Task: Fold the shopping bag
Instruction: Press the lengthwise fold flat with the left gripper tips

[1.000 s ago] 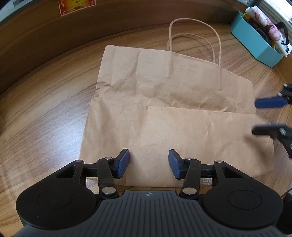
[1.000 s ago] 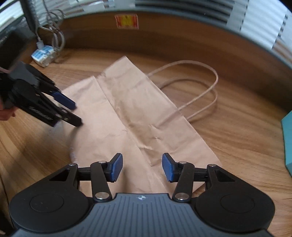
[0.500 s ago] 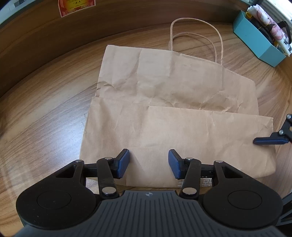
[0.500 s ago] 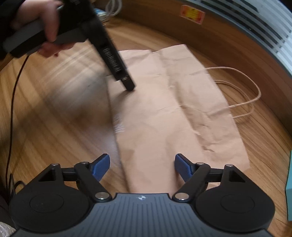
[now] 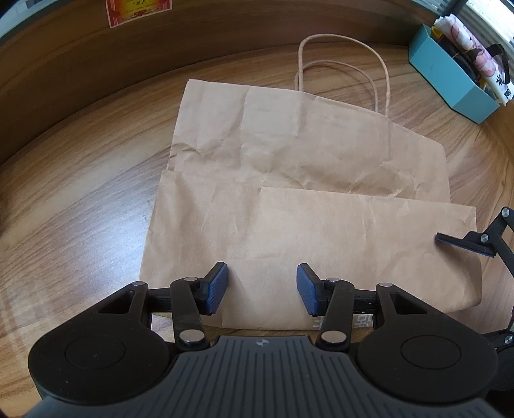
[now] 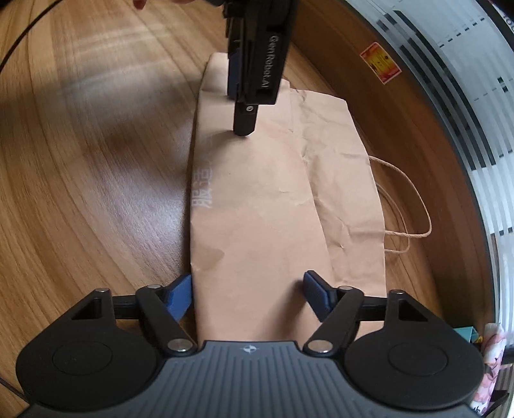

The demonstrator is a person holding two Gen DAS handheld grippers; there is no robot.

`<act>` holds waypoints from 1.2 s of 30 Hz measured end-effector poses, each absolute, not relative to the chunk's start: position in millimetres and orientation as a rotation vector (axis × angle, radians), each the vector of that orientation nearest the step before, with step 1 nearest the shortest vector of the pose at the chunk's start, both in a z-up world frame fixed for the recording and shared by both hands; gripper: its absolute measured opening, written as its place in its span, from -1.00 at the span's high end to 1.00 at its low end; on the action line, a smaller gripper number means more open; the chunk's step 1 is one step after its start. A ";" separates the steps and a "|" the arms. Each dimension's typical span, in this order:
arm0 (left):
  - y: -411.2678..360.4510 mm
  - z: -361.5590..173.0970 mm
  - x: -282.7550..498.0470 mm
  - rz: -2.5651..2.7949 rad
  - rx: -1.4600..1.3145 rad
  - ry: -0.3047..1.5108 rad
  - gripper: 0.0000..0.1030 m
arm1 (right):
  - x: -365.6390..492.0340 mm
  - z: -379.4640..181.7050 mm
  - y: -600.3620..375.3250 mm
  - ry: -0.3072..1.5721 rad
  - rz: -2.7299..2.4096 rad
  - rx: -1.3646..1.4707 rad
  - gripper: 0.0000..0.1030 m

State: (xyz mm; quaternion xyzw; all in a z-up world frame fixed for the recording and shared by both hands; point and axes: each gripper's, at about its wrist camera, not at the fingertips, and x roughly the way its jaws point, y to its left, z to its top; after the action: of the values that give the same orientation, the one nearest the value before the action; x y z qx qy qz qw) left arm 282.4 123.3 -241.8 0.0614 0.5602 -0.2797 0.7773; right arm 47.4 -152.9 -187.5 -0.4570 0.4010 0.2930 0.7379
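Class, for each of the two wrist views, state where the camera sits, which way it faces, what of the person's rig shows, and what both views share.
Left wrist: on the left gripper, at the paper bag's long folded edge, facing across it toward the handles and teal box; the right gripper's finger shows at right.
Right wrist: on the right gripper, at the bag's short end, facing along it; the left gripper stands ahead on the bag.
Shared: bag, handles, red sticker, wooden table.

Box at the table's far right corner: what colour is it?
Teal; the box shows best in the left wrist view, beyond the shopping bag.
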 end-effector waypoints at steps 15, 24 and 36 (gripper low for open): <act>122.8 -211.4 239.1 -0.740 0.266 1.019 -0.38 | 67.8 -158.4 -175.0 0.940 0.681 -0.800 0.35; 97.6 -208.6 225.0 -0.757 0.474 0.912 -0.52 | 84.3 -135.1 -191.6 0.979 0.723 -0.641 0.36; 69.5 -210.5 221.7 -0.864 0.784 0.873 0.27 | 110.9 -132.2 -204.7 1.062 0.723 -0.445 0.35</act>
State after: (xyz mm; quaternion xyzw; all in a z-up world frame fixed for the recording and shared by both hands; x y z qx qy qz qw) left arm 221.7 69.5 -210.5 0.3581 0.3987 -0.3950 0.7462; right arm 110.9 -204.7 -132.2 -0.2058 0.4910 0.3342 0.7777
